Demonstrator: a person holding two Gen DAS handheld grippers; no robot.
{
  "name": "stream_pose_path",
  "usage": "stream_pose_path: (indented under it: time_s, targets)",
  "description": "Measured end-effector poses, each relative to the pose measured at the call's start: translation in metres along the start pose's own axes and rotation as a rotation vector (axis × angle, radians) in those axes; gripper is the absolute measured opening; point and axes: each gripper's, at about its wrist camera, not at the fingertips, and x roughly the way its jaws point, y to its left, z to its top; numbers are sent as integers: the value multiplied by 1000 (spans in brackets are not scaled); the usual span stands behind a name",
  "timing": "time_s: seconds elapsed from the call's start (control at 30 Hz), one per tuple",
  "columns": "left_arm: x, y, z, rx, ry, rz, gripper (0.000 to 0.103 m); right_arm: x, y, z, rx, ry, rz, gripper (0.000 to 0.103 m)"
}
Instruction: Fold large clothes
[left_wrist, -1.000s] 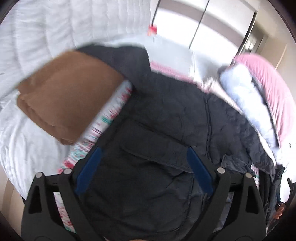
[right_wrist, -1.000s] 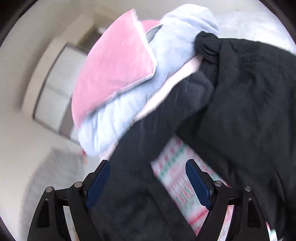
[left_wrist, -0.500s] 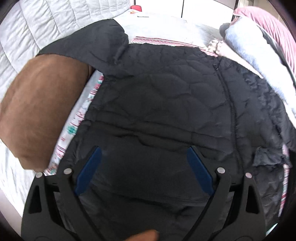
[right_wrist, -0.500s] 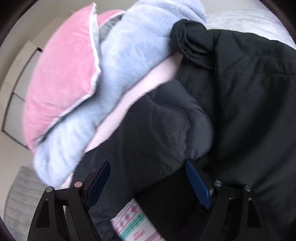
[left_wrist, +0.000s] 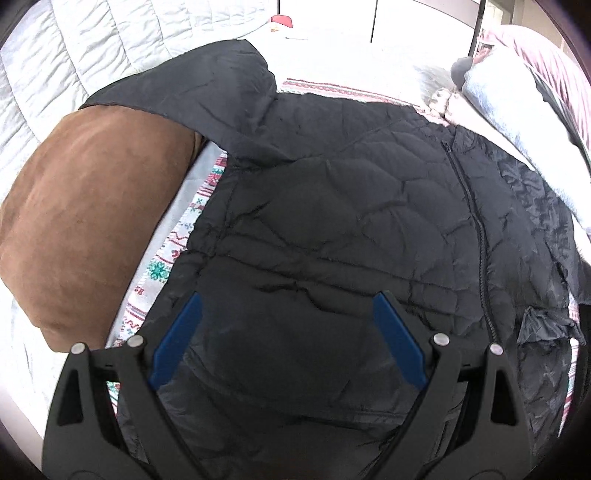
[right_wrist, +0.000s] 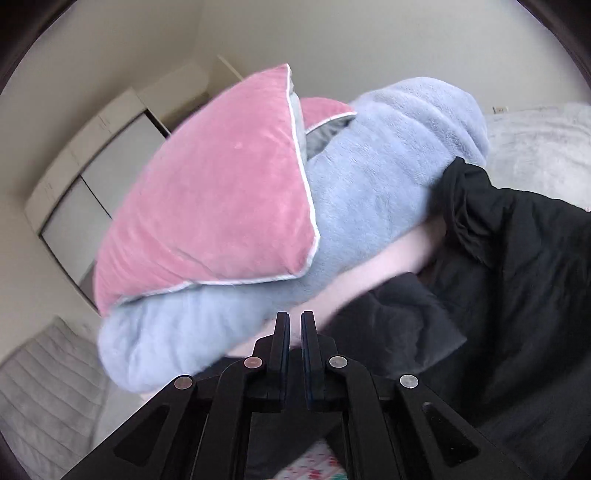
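A black quilted jacket (left_wrist: 332, 203) lies spread, zip up, on a patterned sheet (left_wrist: 173, 251) on the bed. One sleeve drapes over a brown cushion (left_wrist: 92, 206). My left gripper (left_wrist: 288, 306) hangs open just above the jacket's lower front, with its blue pads wide apart. In the right wrist view the jacket (right_wrist: 517, 277) bunches against a pile of bedding. My right gripper (right_wrist: 294, 321) has its jaws nearly together on a fold of the jacket's dark fabric, at its edge by the pile. The pinched spot is mostly hidden behind the fingers.
A pink pillow (right_wrist: 221, 206) rests on a rolled pale blue blanket (right_wrist: 388, 166) along the jacket's right side. A white quilted cover (left_wrist: 92, 55) lies behind the cushion. Pale wardrobe doors (right_wrist: 74, 192) stand against the wall.
My right gripper went from wide open over the jacket's sleeve to shut, and swung towards the bedding pile. My left gripper sank closer to the jacket's front and stayed open.
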Motion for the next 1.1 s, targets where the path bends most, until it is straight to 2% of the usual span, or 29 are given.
stream_pose_path:
  time_s: [0.03,0.07,0.1,0.17,0.2,0.23,0.27,0.3,0.33,0.47,0.57,0.6,0.63,0.67,0.7,0.73,0.77,0.83,0.9,0.97,1.0,1.03,1.1]
  targets:
    - [-1,2,1,-6,-5,0,93,10,-8,-5,18,48,-27,6]
    - [-2,3,1,-7,-6,2,93,25,-21,-14,77,141,-65,6]
    - [-2,5,1,-8,-5,3,93,32,-34,-20,150,225,-57,10]
    - [-3,8,1,-13,-2,-3,93,34,-47,-30,266,314,1,10]
    - [-3,9,1,-18,-1,-8,93,28,-46,-31,282,319,-11,15]
    - [-3,11,2,-22,-1,-11,93,22,-45,-30,280,304,-25,34]
    - [-4,11,1,-25,-1,-13,93,17,-42,-29,270,285,-46,48]
    - [-3,12,0,-24,1,-16,93,14,-38,-28,261,275,-72,69]
    - [-3,12,-1,-19,2,-18,93,14,-37,-27,259,263,-84,72]
    - [1,8,-3,13,13,-12,93,30,-47,-26,309,242,-117,72]
    - [2,7,-3,13,17,-17,93,51,-54,-27,258,226,-161,71]
    - [2,7,-3,14,17,-19,93,57,-58,-26,252,204,-155,62]
    - [2,6,-3,17,15,-18,93,61,-63,-23,270,196,-130,36]
    - [2,6,-3,20,13,-15,93,65,-72,-22,319,199,-97,17]
    - [2,6,-3,24,11,-13,93,64,-82,-21,404,200,-61,7]
    - [2,7,-3,25,9,-12,93,53,-82,-16,452,160,-19,6]
    - [1,7,-3,23,10,-12,93,39,-72,-8,427,105,18,5]
    - [1,9,-1,7,12,-25,93,0,-21,16,221,-34,88,5]
    - [-1,12,0,-5,6,-40,93,-25,22,24,92,-96,149,5]
    - [-1,13,0,-6,2,-42,93,-34,47,20,26,-114,166,5]
    - [-1,14,0,-6,0,-42,93,-33,59,16,-27,-118,141,5]
    - [-1,15,1,-9,-2,-41,93,-28,68,10,-76,-108,113,5]
    - [-1,19,2,-20,-6,-39,93,-19,81,2,-111,-68,117,5]
